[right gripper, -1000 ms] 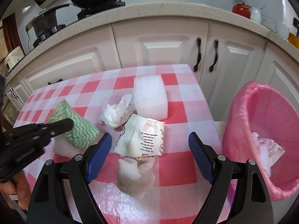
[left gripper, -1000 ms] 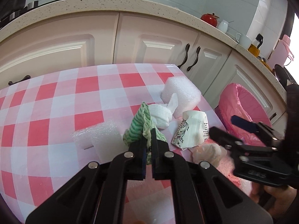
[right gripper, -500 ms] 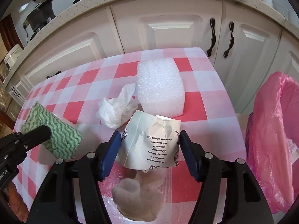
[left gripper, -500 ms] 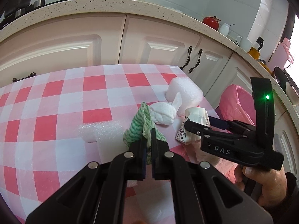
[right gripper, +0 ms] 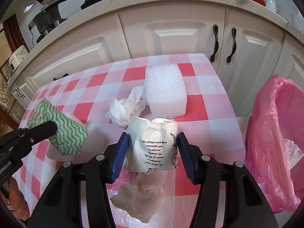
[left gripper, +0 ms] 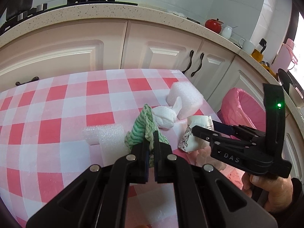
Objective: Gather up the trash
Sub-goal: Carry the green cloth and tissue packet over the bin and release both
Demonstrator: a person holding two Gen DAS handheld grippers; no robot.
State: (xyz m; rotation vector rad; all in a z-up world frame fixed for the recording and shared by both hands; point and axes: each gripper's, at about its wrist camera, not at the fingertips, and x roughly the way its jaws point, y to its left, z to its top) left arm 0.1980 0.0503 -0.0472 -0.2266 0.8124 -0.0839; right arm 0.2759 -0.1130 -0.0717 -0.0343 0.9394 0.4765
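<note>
Right wrist view: right claw [right gripper: 152, 148] closing around crumpled paper cup [right gripper: 153, 144] printed with script lettering.

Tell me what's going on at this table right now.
A person is clearing trash off a checked table with a gripper in each hand. The left gripper is shut on a green wavy cloth. The right gripper is closing its jaws around a crumpled paper cup with printed text, which sits between its blue pads. A foam block, a white tissue and another wad lie on the table. A pink-lined bin waits at the right.
</note>
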